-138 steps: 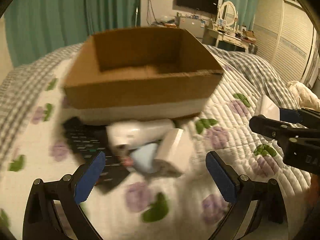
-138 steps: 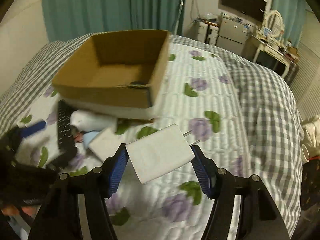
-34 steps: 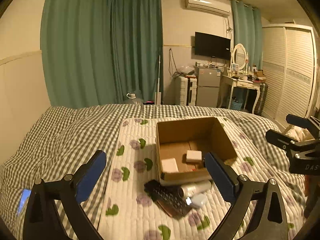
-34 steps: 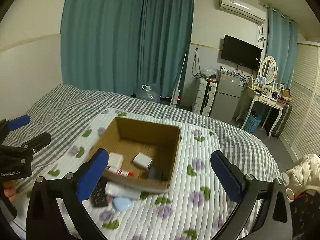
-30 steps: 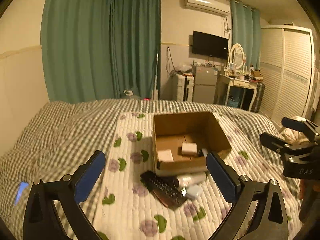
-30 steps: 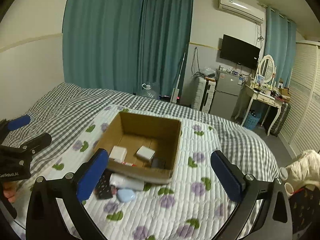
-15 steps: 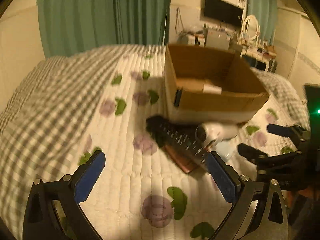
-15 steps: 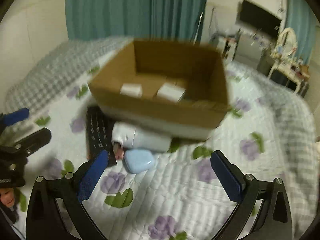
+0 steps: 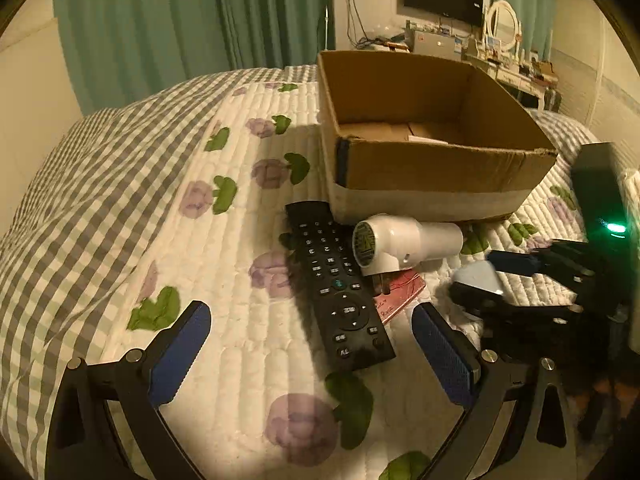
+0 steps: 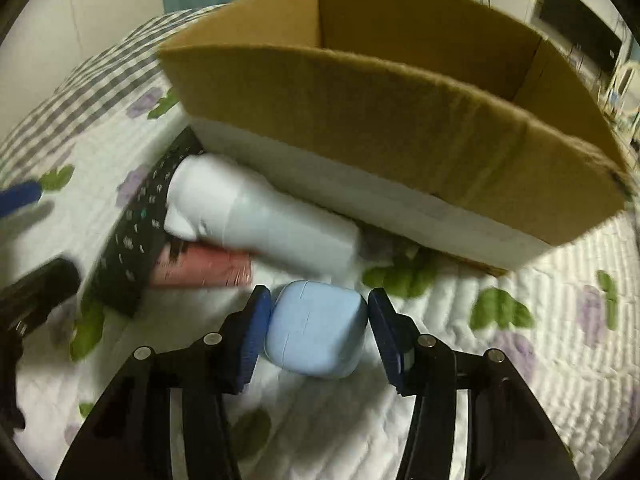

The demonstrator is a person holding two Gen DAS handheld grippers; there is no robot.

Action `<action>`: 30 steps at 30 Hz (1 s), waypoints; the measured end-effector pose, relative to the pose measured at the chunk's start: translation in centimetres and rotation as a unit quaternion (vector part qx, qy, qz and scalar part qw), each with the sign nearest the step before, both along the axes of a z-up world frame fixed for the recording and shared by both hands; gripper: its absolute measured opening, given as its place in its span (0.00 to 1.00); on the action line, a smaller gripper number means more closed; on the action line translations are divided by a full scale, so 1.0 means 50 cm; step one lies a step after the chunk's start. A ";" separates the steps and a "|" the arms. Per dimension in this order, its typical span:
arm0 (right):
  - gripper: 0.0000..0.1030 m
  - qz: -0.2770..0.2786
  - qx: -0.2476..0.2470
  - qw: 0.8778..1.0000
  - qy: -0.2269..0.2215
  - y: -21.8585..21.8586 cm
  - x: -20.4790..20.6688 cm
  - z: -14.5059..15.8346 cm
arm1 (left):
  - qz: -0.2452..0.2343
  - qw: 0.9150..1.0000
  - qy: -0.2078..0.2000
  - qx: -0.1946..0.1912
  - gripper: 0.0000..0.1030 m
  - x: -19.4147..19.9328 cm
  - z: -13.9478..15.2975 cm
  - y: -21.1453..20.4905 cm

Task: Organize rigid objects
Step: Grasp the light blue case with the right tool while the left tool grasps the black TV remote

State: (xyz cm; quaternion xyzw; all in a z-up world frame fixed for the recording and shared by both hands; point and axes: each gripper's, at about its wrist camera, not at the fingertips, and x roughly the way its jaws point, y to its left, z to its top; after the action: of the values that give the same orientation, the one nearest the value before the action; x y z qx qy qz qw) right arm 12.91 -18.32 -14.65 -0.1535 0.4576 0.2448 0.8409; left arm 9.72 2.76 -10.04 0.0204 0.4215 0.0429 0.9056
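A light blue case (image 10: 316, 328) lies on the quilt between the pads of my right gripper (image 10: 318, 334); the jaws stand close around it, touching or nearly so. It also shows in the left wrist view (image 9: 476, 278). A white hair dryer (image 9: 404, 244) lies on a black remote (image 9: 338, 288) and a pink packet (image 9: 400, 292), just in front of the cardboard box (image 9: 432, 168). My left gripper (image 9: 310, 356) is open and empty, low over the near end of the remote.
The box holds a few flat white items (image 9: 424, 134). The bed has a flowered quilt (image 9: 224, 240) over a grey checked cover (image 9: 72, 184). Green curtains, a TV and a dresser stand beyond the bed.
Both grippers have dropped from high above the bed down to the objects. My right gripper has closed in around the blue case. My left gripper has come down over the remote.
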 end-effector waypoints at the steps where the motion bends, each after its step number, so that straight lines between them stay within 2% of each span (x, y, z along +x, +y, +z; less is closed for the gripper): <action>1: 0.49 -0.001 0.002 1.000 -0.004 -0.007 -0.010 0.005 | 0.003 1.000 0.005 0.005 0.98 0.008 -0.005 -0.003; 2: 0.49 -0.007 0.006 1.000 -0.006 -0.019 -0.017 0.011 | 0.008 1.000 0.008 0.006 0.97 0.014 -0.009 -0.003; 5: 0.49 -0.051 0.022 0.998 -0.015 -0.065 -0.027 0.031 | 0.017 0.999 0.027 -0.003 0.86 0.040 -0.023 0.003; 7: 0.49 -0.072 0.038 0.997 -0.013 -0.090 -0.026 0.038 | 0.027 0.999 0.041 0.000 0.83 0.064 -0.035 0.007; 8: 0.49 -0.083 0.051 0.995 -0.009 -0.103 -0.022 0.042 | 0.029 0.999 0.046 0.002 0.77 0.074 -0.040 0.010; 12: 0.49 -0.094 0.063 0.994 -0.003 -0.116 -0.022 0.043 | 0.046 0.996 0.072 -0.006 0.70 0.124 -0.066 0.024; 16: 0.49 -0.088 0.059 0.994 -0.002 -0.111 -0.011 0.045 | 0.056 0.995 0.077 -0.012 0.63 0.156 -0.085 0.033; 17: 0.49 -0.088 0.059 0.994 -0.002 -0.105 -0.004 0.045 | 0.057 0.995 0.076 -0.020 0.55 0.162 -0.086 0.036; 18: 0.49 -0.088 0.060 0.994 -0.002 -0.099 -0.001 0.043 | 0.054 0.995 0.074 -0.028 0.42 0.165 -0.084 0.038; 19: 0.49 -0.088 0.060 0.994 -0.001 -0.097 0.001 0.040 | 0.046 0.995 0.073 -0.040 0.40 0.165 -0.080 0.036; 22: 0.49 -0.089 0.062 0.994 -0.001 -0.108 0.001 0.041 | 0.031 0.997 0.068 -0.028 0.40 0.147 -0.073 0.024; 30: 0.48 -0.096 0.046 0.994 -0.028 -0.107 -0.028 0.055 | -0.003 0.998 0.050 -0.045 0.38 0.034 -0.028 0.012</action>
State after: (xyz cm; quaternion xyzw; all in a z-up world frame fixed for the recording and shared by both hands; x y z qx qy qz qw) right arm 11.53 -23.70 -11.91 -0.0765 0.4347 0.1793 0.8792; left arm 11.41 3.35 -11.45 -0.0171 0.4678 0.0195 0.8834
